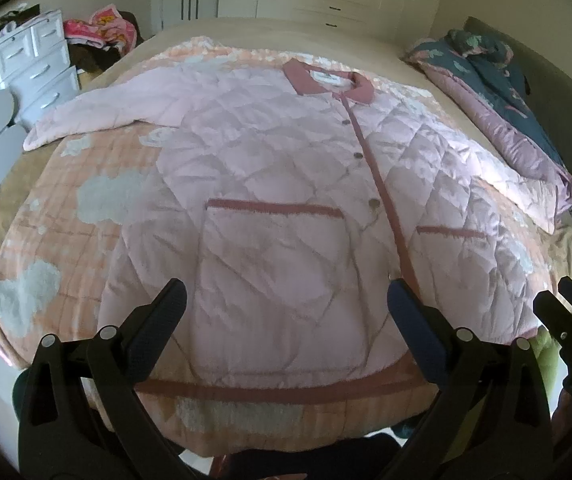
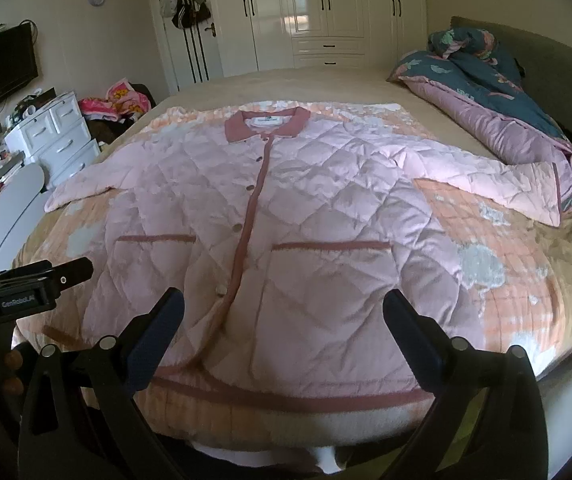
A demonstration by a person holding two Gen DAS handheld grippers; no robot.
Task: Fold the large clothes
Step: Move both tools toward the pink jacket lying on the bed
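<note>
Beige bedding covers the bed (image 2: pixel 305 80), over which a peach checked blanket (image 2: pixel 497 252) is spread. On that blanket a pale pink quilted jacket (image 2: pixel 317 208) is laid flat, front up and buttoned, both sleeves stretched outward and the hem nearest the cameras. It can be judged soft, padded and fairly light but bulky, with a sheen that suggests a slippery shell; a firm pinch through the padding would be needed. The dusty-rose hem band (image 1: pixel 286 394), the left sleeve's cuff (image 1: pixel 42 136) and the right sleeve's cuff (image 2: pixel 541 200) are judged the best places to be gripped. The left tongs (image 1: pixel 286 304) and the right tongs (image 2: pixel 284 312) are both held wide apart above the hem, with nothing held. "GenRobot.AI" can be read on the left tongs' body in the right view. A white label (image 2: pixel 264 121) is seen inside the collar; its print cannot be read.
</note>
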